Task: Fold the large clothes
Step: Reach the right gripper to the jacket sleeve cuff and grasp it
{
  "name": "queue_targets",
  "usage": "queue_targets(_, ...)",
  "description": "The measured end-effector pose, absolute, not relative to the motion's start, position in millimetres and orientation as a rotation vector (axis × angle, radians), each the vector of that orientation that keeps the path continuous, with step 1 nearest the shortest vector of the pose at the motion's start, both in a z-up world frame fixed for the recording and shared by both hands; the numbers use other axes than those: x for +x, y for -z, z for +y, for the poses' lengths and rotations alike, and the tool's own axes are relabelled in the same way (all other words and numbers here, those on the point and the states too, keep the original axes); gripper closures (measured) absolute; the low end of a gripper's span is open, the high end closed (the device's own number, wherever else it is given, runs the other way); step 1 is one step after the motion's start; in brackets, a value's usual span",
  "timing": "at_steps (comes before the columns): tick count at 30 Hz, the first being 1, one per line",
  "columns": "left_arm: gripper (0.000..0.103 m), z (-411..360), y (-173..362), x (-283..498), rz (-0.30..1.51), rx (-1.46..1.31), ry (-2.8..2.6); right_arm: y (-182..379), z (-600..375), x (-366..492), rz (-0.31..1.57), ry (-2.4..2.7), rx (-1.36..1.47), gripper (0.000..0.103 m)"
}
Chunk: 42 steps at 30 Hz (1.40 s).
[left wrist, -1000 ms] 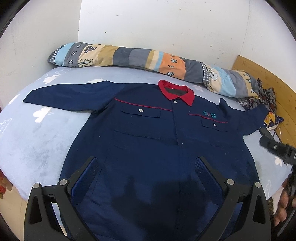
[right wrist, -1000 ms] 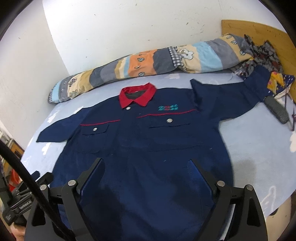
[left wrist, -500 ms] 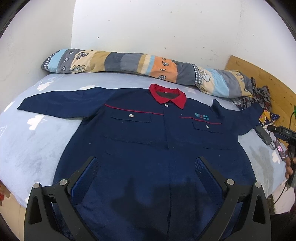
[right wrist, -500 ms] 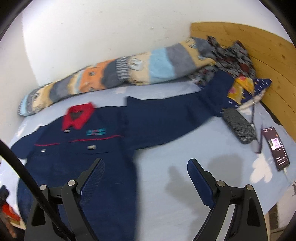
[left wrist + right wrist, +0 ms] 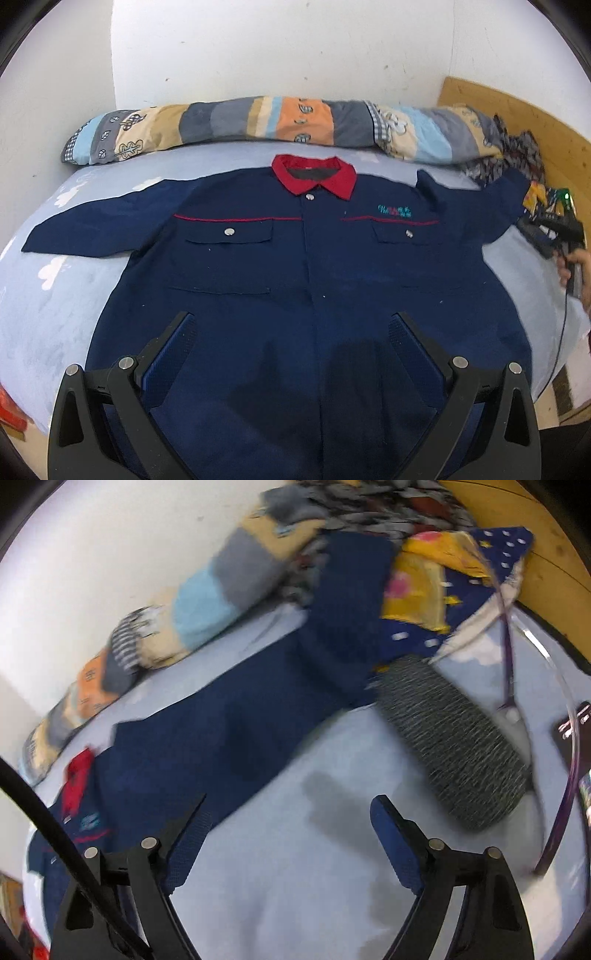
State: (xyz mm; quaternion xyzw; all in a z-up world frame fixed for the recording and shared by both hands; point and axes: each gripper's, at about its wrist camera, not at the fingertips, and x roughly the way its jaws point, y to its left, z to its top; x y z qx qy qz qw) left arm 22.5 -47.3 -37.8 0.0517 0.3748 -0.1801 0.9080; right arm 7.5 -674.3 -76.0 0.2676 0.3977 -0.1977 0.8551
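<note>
While the navy work jacket lies flat and face up on the light blue bed sheet, its red collar points to the wall and both sleeves are stretched out to the sides. The front is closed, with two chest pockets and a thin red line across the chest.

The left gripper hangs over the lower part of the jacket, above the hem, with its two blue-padded fingers wide apart and nothing between them. The jacket body fills the space in front of it.

The right gripper is at the other side, over bare sheet, just beside the jacket's right sleeve. Its fingers are also spread and hold nothing; the left finger is near the lower edge of the sleeve, but I cannot tell if it touches the cloth. This view is blurred. In the left wrist view, the same gripper shows at the right border, in the person's hand.

The sleeve end lies up on a pile of patterned clothes near the wooden headboard. A grey knitted case lies on the sheet just beside the sleeve, with a phone further right. A long striped quilt roll lies along the wall behind the collar.
</note>
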Motion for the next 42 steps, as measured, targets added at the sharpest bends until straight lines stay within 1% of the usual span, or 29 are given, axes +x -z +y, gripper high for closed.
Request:
queue_targets(2,0.000,-52,43,28,0.792,0.111,0.380,87,-694,9,0.876,0.421,0.583,0.013)
queue_targets(3,0.000,-53,44,30,0.800,0.109,0.381,91,-704,9,0.892,0.431,0.592,0.015)
queue_targets(5,0.000,-57,48,35,0.821,0.098,0.393,95,-721,8,0.901,0.429,0.612,0.031)
queue_targets(7,0.000,-58,48,37,0.821,0.090,0.395,91,-738,10,0.949,0.524,0.561,0.059)
queue_targets(8,0.000,-59,48,37,0.820,0.092,0.396,92,-746,11,0.963,0.560,0.541,0.063)
queue_targets(9,0.000,-61,49,38,0.819,0.096,0.394,91,-754,12,0.985,0.630,0.498,0.064)
queue_targets(11,0.000,-63,50,38,0.819,0.100,0.400,84,-771,6,0.988,0.811,0.413,0.060)
queue_targets(12,0.000,-64,50,38,0.822,0.104,0.404,80,-781,0,0.969,0.872,0.421,0.054)
queue_targets(14,0.000,-65,52,38,0.821,0.109,0.407,67,-784,-10,0.892,0.849,0.473,0.052)
queue_targets(16,0.000,-66,53,39,0.822,0.114,0.409,50,-772,-10,0.811,0.688,0.509,0.037)
queue_targets(17,0.000,-66,54,39,0.824,0.113,0.410,38,-761,-9,0.761,0.660,0.502,0.032)
queue_targets(18,0.000,-66,56,40,0.831,0.108,0.415,31,-756,-7,0.733,0.630,0.506,0.025)
queue_targets(21,0.000,-69,59,42,0.851,0.103,0.426,15,-753,11,0.655,0.539,0.557,0.024)
queue_targets(23,0.000,-71,60,42,0.850,0.111,0.428,12,-757,34,0.638,0.542,0.596,0.024)
queue_targets(31,0.000,-68,52,41,0.810,0.093,0.442,36,-804,70,0.632,0.608,0.693,0.025)
queue_targets(37,0.000,-70,57,43,0.826,0.098,0.447,40,-820,93,0.648,0.648,0.627,0.026)
queue_targets(38,0.000,-71,59,44,0.836,0.093,0.450,41,-820,97,0.658,0.656,0.612,0.028)
queue_targets(39,0.000,-71,60,46,0.850,0.085,0.454,43,-819,101,0.671,0.666,0.583,0.042)
queue_targets(40,0.000,-71,61,47,0.856,0.079,0.454,43,-819,103,0.675,0.674,0.569,0.078)
queue_targets(41,0.000,-71,60,47,0.857,0.076,0.454,42,-817,100,0.670,0.654,0.573,0.091)
queue_targets(42,0.000,-70,59,48,0.851,0.077,0.453,39,-814,96,0.646,0.629,0.593,0.091)
